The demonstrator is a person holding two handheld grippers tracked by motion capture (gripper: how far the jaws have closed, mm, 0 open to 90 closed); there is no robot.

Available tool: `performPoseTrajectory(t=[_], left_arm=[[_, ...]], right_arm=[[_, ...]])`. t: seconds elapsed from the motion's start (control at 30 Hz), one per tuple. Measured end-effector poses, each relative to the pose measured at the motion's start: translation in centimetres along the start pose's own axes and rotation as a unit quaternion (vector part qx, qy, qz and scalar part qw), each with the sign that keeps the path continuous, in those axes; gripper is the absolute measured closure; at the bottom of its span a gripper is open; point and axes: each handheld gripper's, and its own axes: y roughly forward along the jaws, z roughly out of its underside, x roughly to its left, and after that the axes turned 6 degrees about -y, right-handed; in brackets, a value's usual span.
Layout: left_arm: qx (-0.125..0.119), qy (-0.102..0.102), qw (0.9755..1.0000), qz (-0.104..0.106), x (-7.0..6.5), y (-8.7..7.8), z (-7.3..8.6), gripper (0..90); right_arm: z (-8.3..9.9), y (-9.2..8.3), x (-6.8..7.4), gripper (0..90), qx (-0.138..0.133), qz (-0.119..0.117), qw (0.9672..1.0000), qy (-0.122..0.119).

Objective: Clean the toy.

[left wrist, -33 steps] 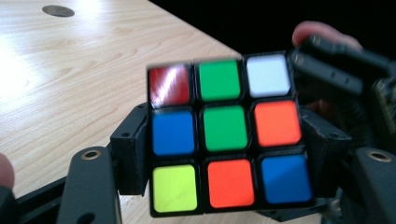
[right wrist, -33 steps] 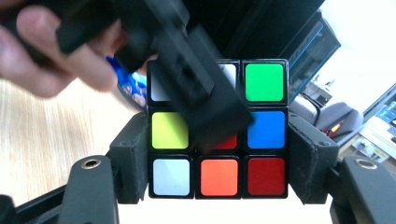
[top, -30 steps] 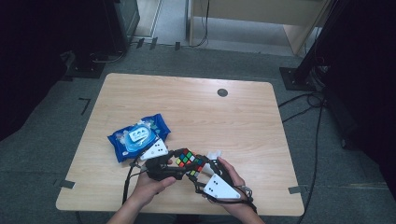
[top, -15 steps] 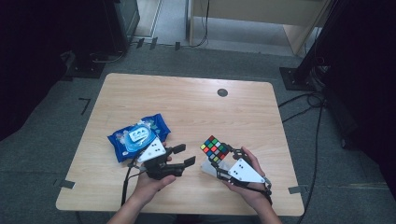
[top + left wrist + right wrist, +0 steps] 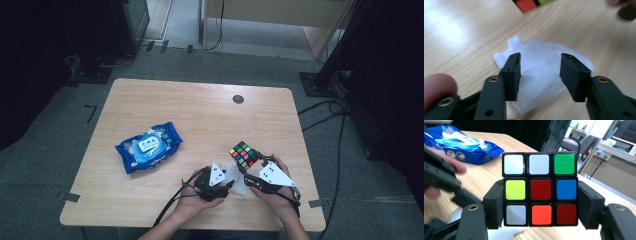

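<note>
Multicoloured plastic puzzle cube [image 5: 243, 154] raised just above the pale wooden table [image 5: 200, 115], near its front right part. Right hand [image 5: 280, 192] comes in from the near edge; right gripper [image 5: 541, 202] clamps the cube's two sides.

Crumpled white paper tissue [image 5: 541, 72] lies on the table just left of the cube. Left gripper [image 5: 540, 67] angled down over it, jaws apart, just been closing, straddling the tissue without pressing it.

Blue wet-wipe pack [image 5: 148, 147] well left.

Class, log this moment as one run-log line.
right gripper: shut on Rubik's cube | left gripper: jaws closing, astride white wipe, not gripping | wet-wipes pack: untouched
</note>
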Motion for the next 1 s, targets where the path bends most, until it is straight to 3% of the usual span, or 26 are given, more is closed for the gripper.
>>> performPoseTrajectory(t=[0.07,0.17,0.23,0.3,0.37,0.43,0.53,0.6,0.67,0.73,0.8,0.83,0.9,1.0], left_arm=[[0.023,0.002,0.9997,-0.006,0.1,0.3,0.3,61.5],[0.029,0.027,0.9988,-0.029,0.4,-0.4,0.5,73.4],[0.033,0.031,0.9983,-0.036,1.0,-1.0,0.6,83.7],[0.030,0.022,0.9984,-0.041,2.0,-2.0,0.9,90.0],[0.027,0.013,0.9982,-0.052,3.3,-3.2,1.3,90.0],[0.013,-0.013,0.9975,-0.068,5.1,-4.9,1.8,90.0],[-0.001,-0.034,0.9946,-0.098,7.3,-7.1,2.2,90.0],[-0.030,-0.051,0.9913,-0.118,8.5,-8.7,2.1,90.0],[-0.069,-0.073,0.9910,-0.089,9.0,-9.8,1.8,85.0],[-0.082,-0.071,0.9926,-0.055,8.2,-9.5,1.4,73.8],[-0.059,-0.049,0.9968,-0.023,6.6,-7.9,1.1,63.4],[-0.047,-0.031,0.9982,-0.023,5.6,-6.9,1.1,56.7],[-0.025,-0.003,0.9994,-0.025,4.0,-5.1,1.2,53.9],[0.008,-0.003,0.9999,-0.008,3.0,-3.1,1.1,48.8]], right_arm=[[0.0,0.0,0.0,34.6,0.001,0.000,1.0000,0.000],[0.1,0.0,0.1,34.6,0.003,-0.003,1.0000,0.002],[0.1,0.0,0.2,34.6,0.003,-0.005,1.0000,0.003],[0.0,0.0,0.3,34.6,0.000,-0.009,1.0000,-0.001],[-0.1,0.0,0.5,34.6,0.000,-0.012,0.9999,0.004],[-0.2,0.0,0.5,34.6,-0.004,-0.016,0.9999,0.002],[-0.3,0.2,0.7,34.6,-0.004,-0.020,0.9998,0.002],[-0.3,0.3,0.8,34.6,-0.003,-0.022,0.9997,0.002],[-0.4,0.3,0.9,34.6,-0.004,-0.023,0.9997,0.002],[-0.5,0.4,0.9,34.6,-0.005,-0.024,0.9997,0.002],[-0.4,0.5,0.8,34.6,-0.005,-0.024,0.9997,0.006],[-0.3,0.6,0.9,34.6,-0.001,-0.022,0.9997,0.008],[-0.3,0.6,0.9,34.6,0.001,-0.022,0.9997,0.008],[-0.3,0.3,0.9,34.6,-0.001,-0.024,0.9997,0.007]])
